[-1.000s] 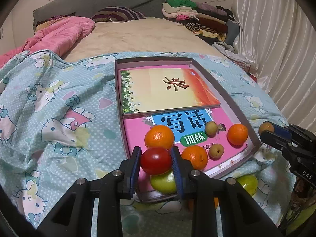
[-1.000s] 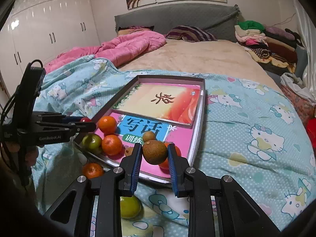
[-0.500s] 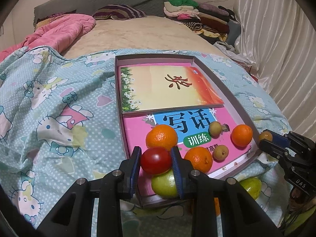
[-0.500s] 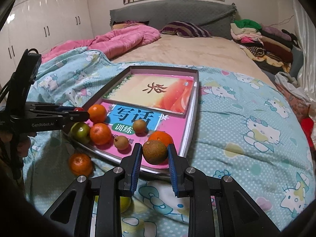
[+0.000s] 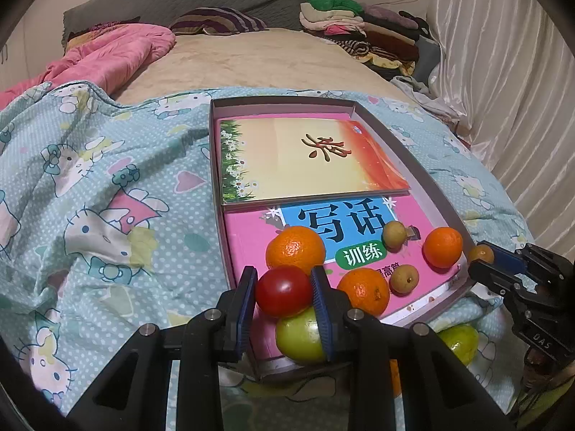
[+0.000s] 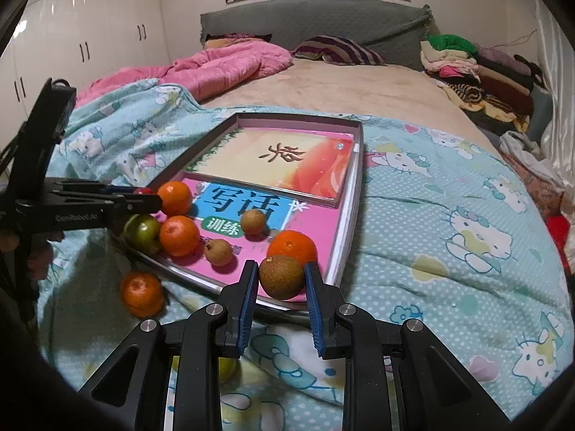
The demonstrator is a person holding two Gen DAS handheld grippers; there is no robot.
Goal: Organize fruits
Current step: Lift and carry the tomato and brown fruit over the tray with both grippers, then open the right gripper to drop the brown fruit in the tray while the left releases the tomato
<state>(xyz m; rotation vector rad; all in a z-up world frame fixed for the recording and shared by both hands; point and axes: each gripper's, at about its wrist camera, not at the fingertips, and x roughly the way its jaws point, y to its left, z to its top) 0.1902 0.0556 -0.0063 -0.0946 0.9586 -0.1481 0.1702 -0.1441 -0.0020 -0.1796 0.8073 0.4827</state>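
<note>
My left gripper (image 5: pixel 284 292) is shut on a red tomato (image 5: pixel 284 290), held above the near left corner of a shallow box (image 5: pixel 215 165) lined with books. Inside the box lie three oranges (image 5: pixel 295 249), two small brown fruits (image 5: pixel 404 278) and a green fruit (image 5: pixel 300 336). My right gripper (image 6: pixel 281 280) is shut on a round brown fruit (image 6: pixel 281 276) over the box's near right edge (image 6: pixel 346 230). In the right wrist view the left gripper (image 6: pixel 145 194) reaches in from the left with the tomato. On the blanket outside the box sit an orange (image 6: pixel 142 293) and a green fruit (image 5: pixel 461 339).
The box rests on a cartoon-cat blanket (image 5: pixel 90 197) spread over a bed. A pink quilt (image 6: pixel 222 64) and striped pillow (image 6: pixel 337 50) lie behind, folded clothes (image 6: pixel 478 68) at the back right, a curtain (image 5: pixel 503 72) along the right.
The right gripper has drifted with its brown fruit toward the box's near right edge. The left gripper holds its tomato almost still.
</note>
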